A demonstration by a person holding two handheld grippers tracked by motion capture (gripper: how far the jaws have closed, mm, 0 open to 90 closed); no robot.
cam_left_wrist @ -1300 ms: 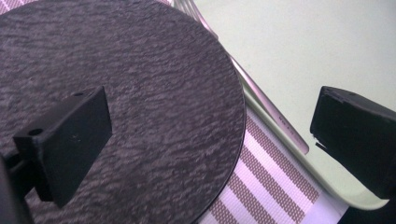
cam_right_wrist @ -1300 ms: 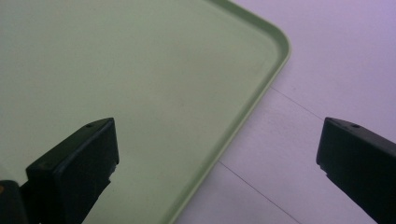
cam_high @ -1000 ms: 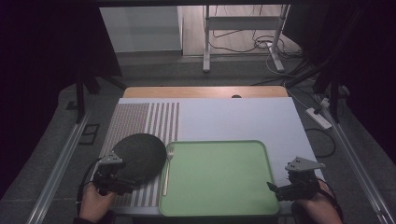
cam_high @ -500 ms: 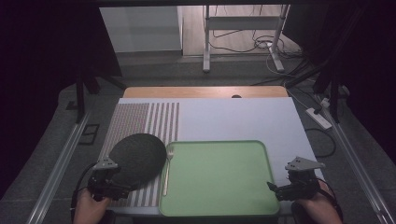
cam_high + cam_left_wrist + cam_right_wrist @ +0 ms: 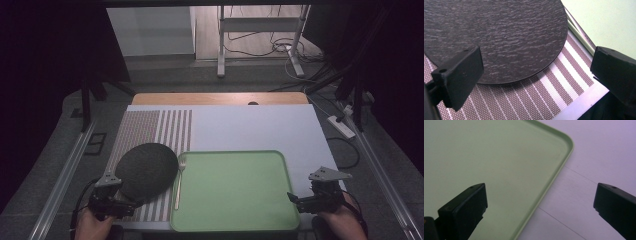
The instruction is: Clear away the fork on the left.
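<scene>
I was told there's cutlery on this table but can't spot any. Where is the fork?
In the high view the fork lies on the striped placemat, in the narrow gap between the dark round plate and the green tray's left edge, tines pointing away from the person.

Left gripper [image 5: 111, 199]: black body, blocky matte jaws, small hole near one tip, grey three-cornered top plate, dark trailing cable | Right gripper [image 5: 312, 198]: same black build, grey plate, cable | Hands bare, no sleeves visible

High view: dim, tabletop [image 5: 260, 130] evenly lit from above, surroundings near black (upper corners lost); soft, slightly grainy; no glare. Gripper views: brighter, plate [image 5: 499, 37] texture sharp; near black fingers [image 5: 464, 212] blurred, faint shadows only.
</scene>
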